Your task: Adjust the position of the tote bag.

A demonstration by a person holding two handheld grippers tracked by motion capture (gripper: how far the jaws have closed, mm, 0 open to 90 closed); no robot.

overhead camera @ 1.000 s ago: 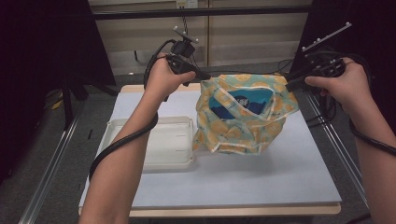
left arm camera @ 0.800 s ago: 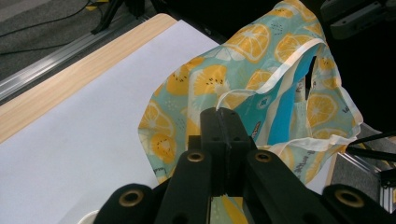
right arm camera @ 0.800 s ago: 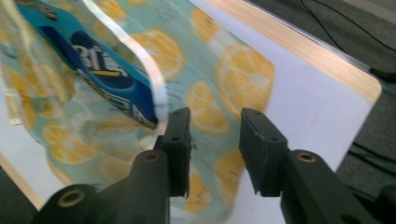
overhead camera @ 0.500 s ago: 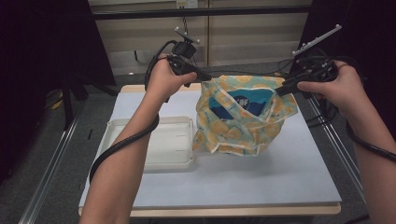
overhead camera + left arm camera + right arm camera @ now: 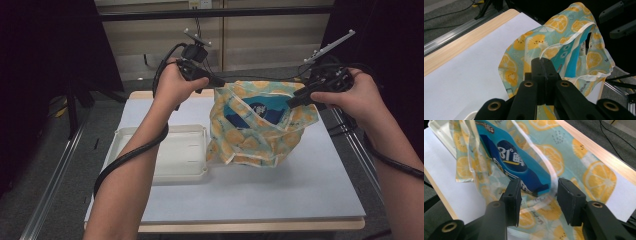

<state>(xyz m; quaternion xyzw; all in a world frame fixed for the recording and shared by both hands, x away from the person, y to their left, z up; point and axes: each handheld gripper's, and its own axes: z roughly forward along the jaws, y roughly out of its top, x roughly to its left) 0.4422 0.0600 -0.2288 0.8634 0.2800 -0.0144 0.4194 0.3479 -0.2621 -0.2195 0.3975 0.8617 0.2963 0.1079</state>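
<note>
- My right gripper (image 5: 537, 195) has let go of the bag (image 5: 260, 130) since a second ago; its jaws now stand apart around the blue pouch (image 5: 514, 167) inside.
- My left gripper (image 5: 543, 72) stays clenched on the bag's rim, holding it up over the desk's (image 5: 310, 185) far edge.
- The mouth hangs open beside the tray (image 5: 165, 155), so the pouch looks ready to grab.

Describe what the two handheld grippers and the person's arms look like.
Both grippers are matte black. The left gripper has blocky jaws on arms with brass-ringed pivot holes; the right gripper has the same build, with ribbed pads. A thick black cable trails along the left forearm, another by the right. Grey plates top each. No sleeves show on the forearms.
</note>
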